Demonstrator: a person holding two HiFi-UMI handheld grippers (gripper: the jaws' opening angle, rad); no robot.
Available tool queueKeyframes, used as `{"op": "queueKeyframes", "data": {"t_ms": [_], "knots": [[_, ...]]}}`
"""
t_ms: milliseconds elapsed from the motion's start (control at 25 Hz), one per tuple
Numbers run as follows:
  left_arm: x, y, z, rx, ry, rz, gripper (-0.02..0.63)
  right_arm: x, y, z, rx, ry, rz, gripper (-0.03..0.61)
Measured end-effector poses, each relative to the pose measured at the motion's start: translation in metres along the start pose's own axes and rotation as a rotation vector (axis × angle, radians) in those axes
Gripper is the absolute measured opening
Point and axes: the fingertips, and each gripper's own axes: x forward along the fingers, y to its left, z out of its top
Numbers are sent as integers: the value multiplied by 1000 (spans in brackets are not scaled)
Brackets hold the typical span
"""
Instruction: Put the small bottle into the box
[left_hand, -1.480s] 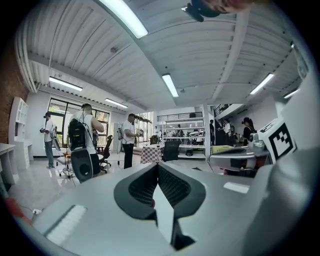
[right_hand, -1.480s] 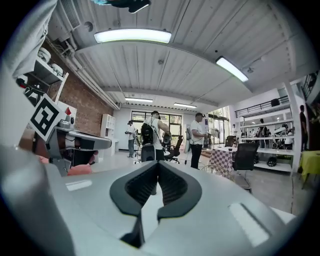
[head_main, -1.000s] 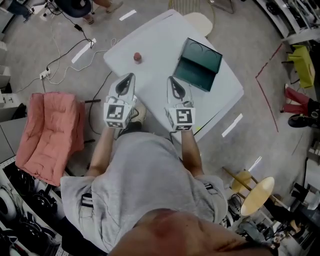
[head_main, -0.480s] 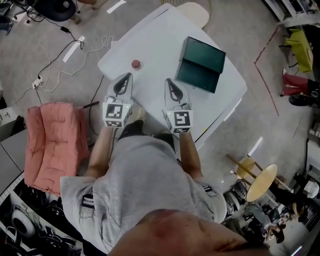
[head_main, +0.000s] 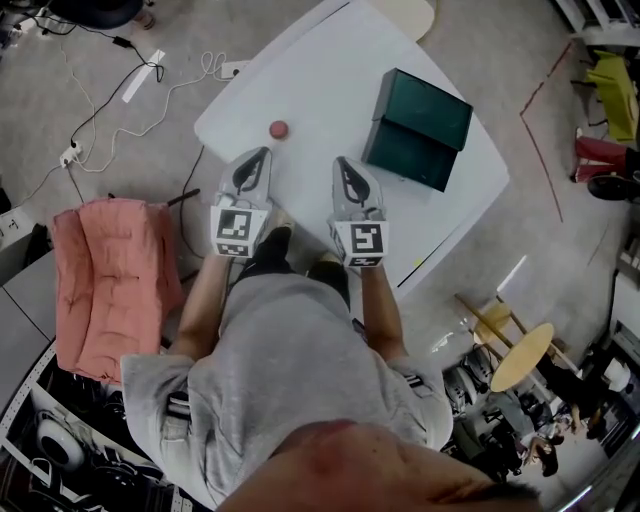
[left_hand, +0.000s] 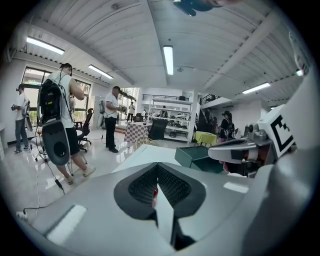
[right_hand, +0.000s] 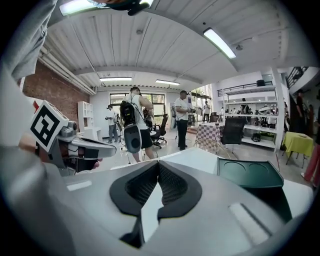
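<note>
Hovering side by side above the near edge of the white rectangular desk (head_main: 330, 80), the left gripper (head_main: 260, 155) and the right gripper (head_main: 341, 162) each have their jaws pressed together, with nothing held. The small red bottle (head_main: 278, 129) sits on the desk just beyond the left gripper's tip (not touching it). The dark green box (head_main: 405, 152), lid open, stands to the right, well apart from the bottle. A pink quilted cushion (head_main: 110, 285) lies on the floor at left.
</note>
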Motion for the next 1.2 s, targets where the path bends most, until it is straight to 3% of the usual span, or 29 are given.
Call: {"op": "queueKeyframes", "data": {"t_ms": [640, 680, 720, 1000, 1200], "knots": [[33, 10, -29, 23, 87, -26, 14, 22, -11, -23, 28, 74, -7, 3], [35, 9, -28, 14, 89, -31, 24, 22, -13, -23, 29, 74, -10, 3], [37, 8, -28, 5, 91, -38, 79, 22, -15, -22, 30, 74, -13, 3], [50, 9, -38, -12, 143, -55, 214, 20, -21, -26, 42, 80, -33, 3], [63, 9, -43, -7, 170, -57, 247, 20, -31, -28, 45, 74, -55, 3]]}}
